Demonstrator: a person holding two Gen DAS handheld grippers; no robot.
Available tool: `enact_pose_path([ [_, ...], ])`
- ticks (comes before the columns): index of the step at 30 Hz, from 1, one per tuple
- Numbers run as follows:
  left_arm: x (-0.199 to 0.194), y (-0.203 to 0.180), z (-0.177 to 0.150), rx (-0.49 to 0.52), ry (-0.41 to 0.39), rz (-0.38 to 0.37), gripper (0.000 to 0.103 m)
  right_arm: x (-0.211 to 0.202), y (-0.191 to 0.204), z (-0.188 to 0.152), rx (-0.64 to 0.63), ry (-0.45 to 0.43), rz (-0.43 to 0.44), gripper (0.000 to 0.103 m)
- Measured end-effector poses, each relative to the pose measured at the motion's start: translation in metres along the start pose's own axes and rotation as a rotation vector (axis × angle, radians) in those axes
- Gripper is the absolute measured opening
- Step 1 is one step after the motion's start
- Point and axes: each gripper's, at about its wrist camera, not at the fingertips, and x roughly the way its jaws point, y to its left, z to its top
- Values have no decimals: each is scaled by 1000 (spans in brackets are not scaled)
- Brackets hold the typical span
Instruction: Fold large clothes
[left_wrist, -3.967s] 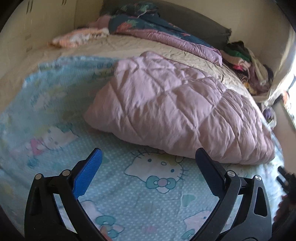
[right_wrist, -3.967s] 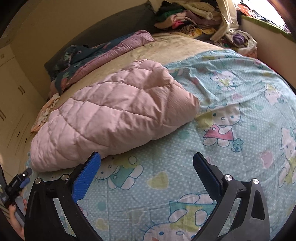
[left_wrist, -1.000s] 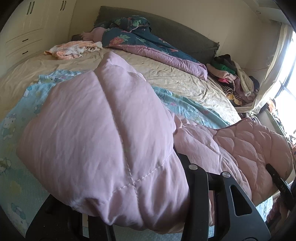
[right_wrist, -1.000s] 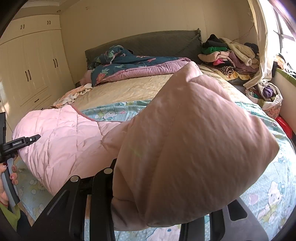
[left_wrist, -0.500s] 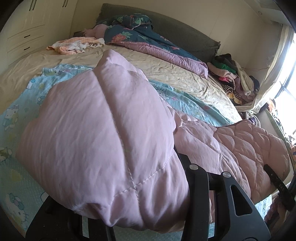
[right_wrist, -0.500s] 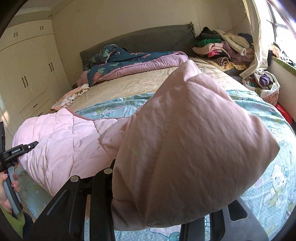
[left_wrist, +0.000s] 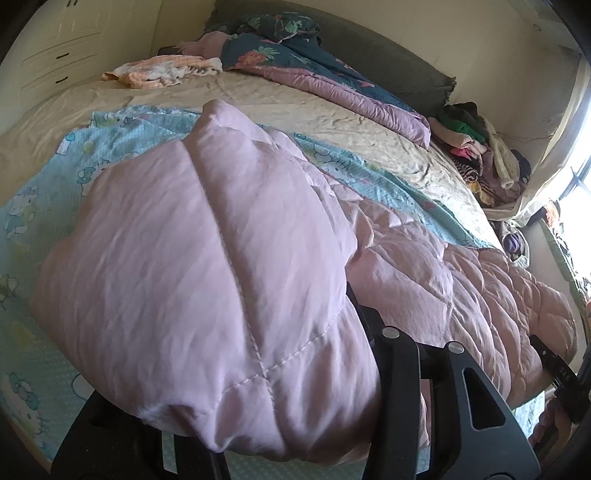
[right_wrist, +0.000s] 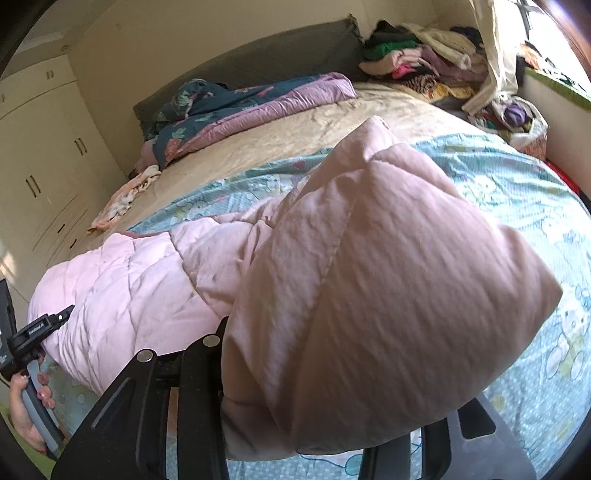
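A pink quilted padded garment (left_wrist: 207, 258) is held up over the bed by both grippers. My left gripper (left_wrist: 295, 424) is shut on one corner of it, which bulges over the jaws and hides the fingertips. My right gripper (right_wrist: 295, 435) is shut on the other corner (right_wrist: 388, 277), which likewise covers its fingertips. The garment's middle sags between the two corners and rests on the light blue cartoon-print sheet (right_wrist: 517, 192). The left gripper's handle and the hand on it show at the left edge of the right wrist view (right_wrist: 33, 343).
The sheet (left_wrist: 33, 206) covers the near half of a beige bed (left_wrist: 258, 99). A dark floral duvet (left_wrist: 295, 62) lies by the grey headboard. A pile of clothes (right_wrist: 417, 55) sits at the far corner by the window. White wardrobes (right_wrist: 40, 155) line the wall.
Both grippers, still shut on the garment's corners, have moved forward and lower over the bed; the sheet and bed now appear closer. The garment's middle lies further onto the sheet.
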Motion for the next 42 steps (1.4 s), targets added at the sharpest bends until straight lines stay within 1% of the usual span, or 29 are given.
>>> enact_pose_path([
  [4,3,1,-3,-1,4,7,38,8,-3,-5,28,24,-6,39],
  [8,4,2,-7,-4,5,15,38,10,-1,-9,29,28,-9,38],
  [11,2,3,-10,-7,6,8,38,6,0,-13,15,20,-6,38],
  [23,-17,15,-28,-13,4,-12,38,-16,-5,-32,44,12,30,37],
  [33,-28,25,-40,-10,14,-28,39,-31,-8,-48,29,13,36,38],
  [36,-26,26,-43,-15,15,-23,40,-30,-6,-47,27,17,25,39],
  [42,-19,27,-44,-22,20,-3,45,-20,-9,-47,52,39,-3,46],
])
